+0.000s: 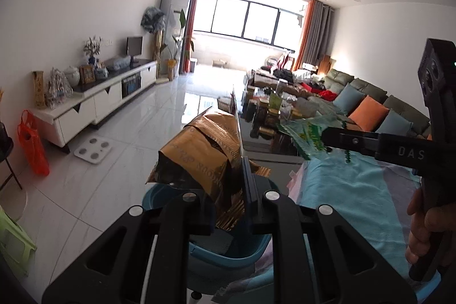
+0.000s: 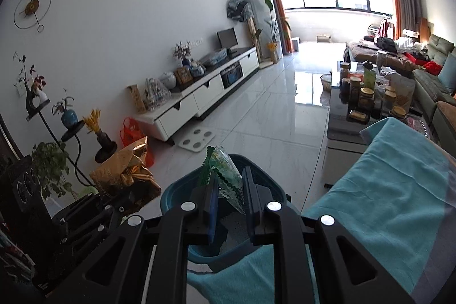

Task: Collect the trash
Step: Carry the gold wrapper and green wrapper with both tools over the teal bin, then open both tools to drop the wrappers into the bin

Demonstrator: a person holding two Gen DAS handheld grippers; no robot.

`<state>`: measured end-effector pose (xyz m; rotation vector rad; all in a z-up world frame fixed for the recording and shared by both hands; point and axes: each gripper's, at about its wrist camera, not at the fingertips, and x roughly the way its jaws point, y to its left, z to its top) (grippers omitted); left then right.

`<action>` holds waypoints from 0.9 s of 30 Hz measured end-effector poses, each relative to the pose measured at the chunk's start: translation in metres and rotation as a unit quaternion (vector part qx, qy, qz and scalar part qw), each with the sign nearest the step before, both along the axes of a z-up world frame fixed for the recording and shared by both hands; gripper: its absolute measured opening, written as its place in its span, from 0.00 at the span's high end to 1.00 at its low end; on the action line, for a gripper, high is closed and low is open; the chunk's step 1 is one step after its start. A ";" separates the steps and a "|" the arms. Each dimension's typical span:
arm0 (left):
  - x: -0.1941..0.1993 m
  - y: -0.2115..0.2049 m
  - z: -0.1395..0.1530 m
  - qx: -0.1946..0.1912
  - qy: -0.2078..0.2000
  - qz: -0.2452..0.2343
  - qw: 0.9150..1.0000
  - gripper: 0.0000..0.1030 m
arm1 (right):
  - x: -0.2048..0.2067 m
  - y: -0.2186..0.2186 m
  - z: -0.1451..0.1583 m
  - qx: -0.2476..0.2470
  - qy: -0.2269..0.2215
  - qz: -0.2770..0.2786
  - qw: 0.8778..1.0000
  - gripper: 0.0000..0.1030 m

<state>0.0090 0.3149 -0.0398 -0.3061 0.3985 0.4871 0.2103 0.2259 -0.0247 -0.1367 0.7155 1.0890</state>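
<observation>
My left gripper [image 1: 228, 190] is shut on a crumpled gold-brown foil wrapper [image 1: 199, 144] and holds it over a teal plastic basket [image 1: 228, 255]. It also shows in the right wrist view [image 2: 125, 175] at the lower left. My right gripper [image 2: 229, 190] holds a green and clear plastic wrapper [image 2: 225, 175] between its fingers above the same basket [image 2: 176, 190]. In the left wrist view the right gripper [image 1: 327, 137] reaches in from the right with the green wrapper [image 1: 307, 134].
A light blue cloth [image 2: 384, 190] covers the table at the right. A glass coffee table [image 2: 367, 104] with several jars stands beyond it. A white TV cabinet [image 2: 199, 96], a floor scale [image 2: 196, 140] and a sofa [image 1: 379, 104] are around.
</observation>
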 end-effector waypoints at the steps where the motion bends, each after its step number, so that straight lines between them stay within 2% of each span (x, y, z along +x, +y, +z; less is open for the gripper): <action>1: 0.004 0.004 -0.005 -0.005 0.005 0.003 1.000 0.86 | 0.003 0.005 -0.004 -0.007 0.004 0.002 1.000 0.86; 7: 0.032 0.021 -0.034 -0.038 0.039 -0.001 0.999 0.86 | 0.020 0.039 -0.031 -0.049 0.035 0.012 0.998 0.86; 12: 0.059 0.030 -0.058 -0.065 0.058 -0.005 0.996 0.85 | 0.025 0.062 -0.048 -0.085 0.046 0.017 0.995 0.85; 16: 0.082 0.043 -0.080 -0.084 0.089 -0.007 0.992 0.84 | 0.028 0.073 -0.061 -0.111 0.051 0.014 0.992 0.85; 23: 0.110 0.057 -0.111 -0.086 0.139 -0.005 0.987 0.82 | 0.033 0.086 -0.077 -0.144 0.048 0.005 0.988 0.85; 25: 0.116 0.058 -0.116 -0.088 0.143 -0.005 0.986 0.78 | 0.034 0.089 -0.082 -0.152 0.055 0.008 0.987 0.82; 27: 0.119 0.059 -0.118 -0.090 0.146 -0.004 0.985 0.67 | 0.034 0.091 -0.083 -0.153 0.051 0.005 0.987 0.74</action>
